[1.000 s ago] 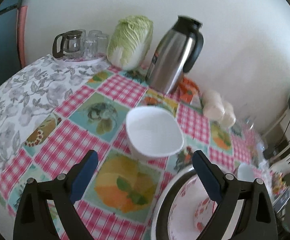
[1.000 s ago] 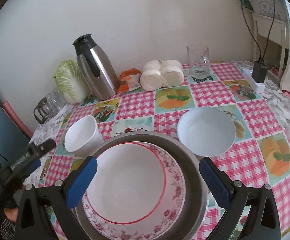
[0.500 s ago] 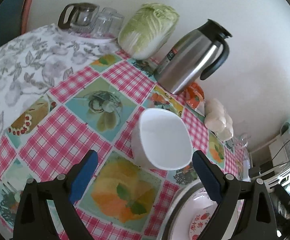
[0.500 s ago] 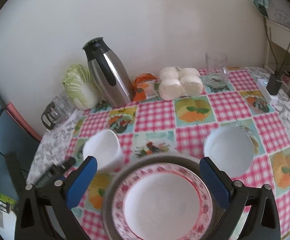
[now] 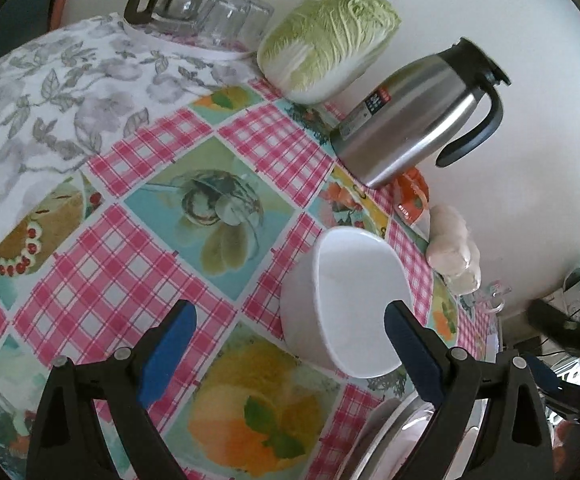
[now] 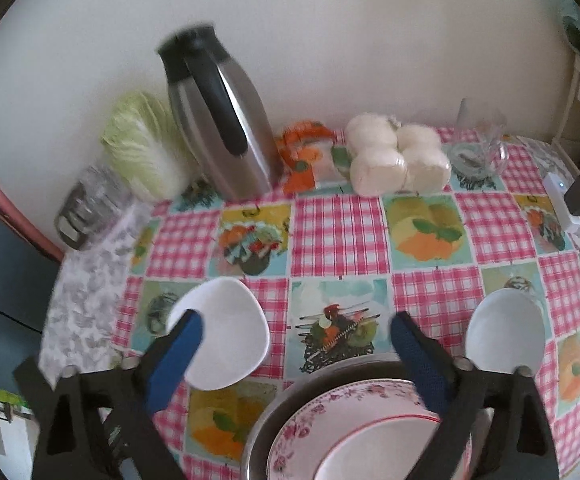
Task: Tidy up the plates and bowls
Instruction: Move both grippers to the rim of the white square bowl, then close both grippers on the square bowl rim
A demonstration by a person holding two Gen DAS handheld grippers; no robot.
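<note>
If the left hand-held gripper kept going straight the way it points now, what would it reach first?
Probably the white bowl, ahead toward the right finger, or the tablecloth beside it. The left hand-held gripper is open and empty; depth is unclear.

A steel thermos jug (image 6: 225, 120) with a black handle stood at the wall on the chequered fruit-print tablecloth (image 6: 338, 232), just beside a napa cabbage (image 5: 326, 40). Left of the cabbage sat a glass coffee pot (image 5: 169, 4) and upturned glasses (image 5: 237, 16). Right of the jug lay an orange packet (image 6: 302, 152), bagged white buns (image 6: 394, 156) and a glass mug (image 6: 482, 140).
</note>
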